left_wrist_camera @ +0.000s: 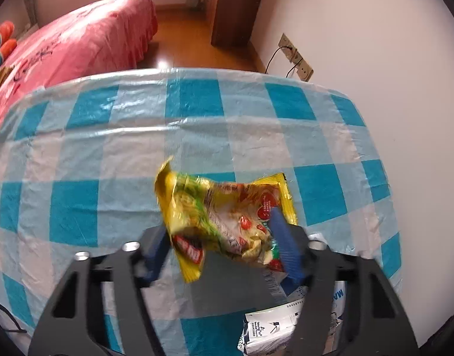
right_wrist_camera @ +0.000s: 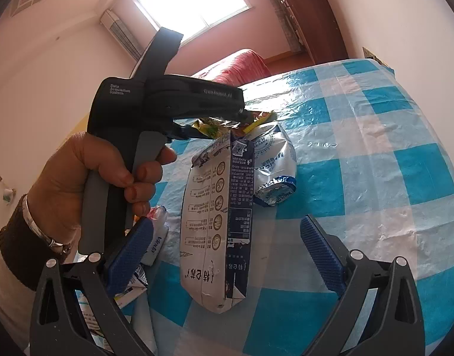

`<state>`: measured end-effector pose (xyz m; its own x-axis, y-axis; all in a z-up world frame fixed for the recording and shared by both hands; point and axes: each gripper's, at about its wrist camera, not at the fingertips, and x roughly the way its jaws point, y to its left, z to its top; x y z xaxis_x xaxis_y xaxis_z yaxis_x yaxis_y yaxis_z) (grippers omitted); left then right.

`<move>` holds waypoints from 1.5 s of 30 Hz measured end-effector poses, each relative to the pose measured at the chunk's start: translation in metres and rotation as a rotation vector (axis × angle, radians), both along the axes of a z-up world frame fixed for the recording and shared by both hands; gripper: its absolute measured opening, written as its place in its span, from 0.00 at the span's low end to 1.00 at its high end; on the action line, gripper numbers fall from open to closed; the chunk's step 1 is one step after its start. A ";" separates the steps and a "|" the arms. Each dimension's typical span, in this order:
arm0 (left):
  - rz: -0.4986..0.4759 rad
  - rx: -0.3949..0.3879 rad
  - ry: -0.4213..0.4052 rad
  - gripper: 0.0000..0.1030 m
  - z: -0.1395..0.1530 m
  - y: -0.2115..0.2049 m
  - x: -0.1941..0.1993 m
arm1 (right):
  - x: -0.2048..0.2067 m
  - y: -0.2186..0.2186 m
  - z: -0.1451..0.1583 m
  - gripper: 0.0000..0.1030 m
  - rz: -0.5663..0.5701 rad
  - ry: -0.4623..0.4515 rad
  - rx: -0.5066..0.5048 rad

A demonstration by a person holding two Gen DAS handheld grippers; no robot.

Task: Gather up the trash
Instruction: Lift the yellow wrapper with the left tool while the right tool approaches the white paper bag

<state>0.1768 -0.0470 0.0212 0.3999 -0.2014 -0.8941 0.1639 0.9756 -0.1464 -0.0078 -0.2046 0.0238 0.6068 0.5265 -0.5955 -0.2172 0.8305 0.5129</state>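
A crumpled yellow noodle wrapper (left_wrist_camera: 227, 213) sits between the blue pads of my left gripper (left_wrist_camera: 219, 222), which press on it from both sides just above the checked tablecloth (left_wrist_camera: 108, 160). In the right wrist view a hand (right_wrist_camera: 72, 184) holds that left gripper (right_wrist_camera: 241, 112), with the yellow wrapper (right_wrist_camera: 210, 127) at its tips. My right gripper (right_wrist_camera: 227, 221) stands wide open. A long white and blue bag (right_wrist_camera: 215, 237) lies on the cloth between its fingers, clear of both pads.
A second white and blue wrapper (right_wrist_camera: 274, 160) lies behind the long bag. Small packets (right_wrist_camera: 155, 240) lie under the right gripper's left finger. A pink bed (left_wrist_camera: 78, 44) stands beyond the table's far edge. A wall with sockets (left_wrist_camera: 295, 56) runs along the right.
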 end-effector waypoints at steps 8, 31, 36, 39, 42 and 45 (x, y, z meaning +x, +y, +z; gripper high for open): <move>0.028 -0.051 -0.041 0.29 0.008 0.009 -0.010 | 0.004 0.007 -0.002 0.95 0.029 0.004 -0.027; 0.062 -0.117 -0.164 0.22 0.053 0.091 -0.077 | 0.008 0.026 -0.005 0.95 0.019 -0.007 -0.174; 0.083 -0.125 -0.184 0.22 0.058 0.117 -0.098 | 0.009 0.030 -0.006 0.95 0.018 -0.003 -0.198; 0.093 -0.136 -0.198 0.22 0.062 0.130 -0.111 | 0.008 0.036 -0.006 0.94 0.030 -0.007 -0.232; 0.104 -0.143 -0.212 0.22 0.064 0.141 -0.123 | 0.007 0.043 -0.006 0.80 0.035 -0.005 -0.270; 0.116 -0.145 -0.229 0.23 0.066 0.153 -0.136 | 0.009 0.043 -0.009 0.69 0.030 0.015 -0.277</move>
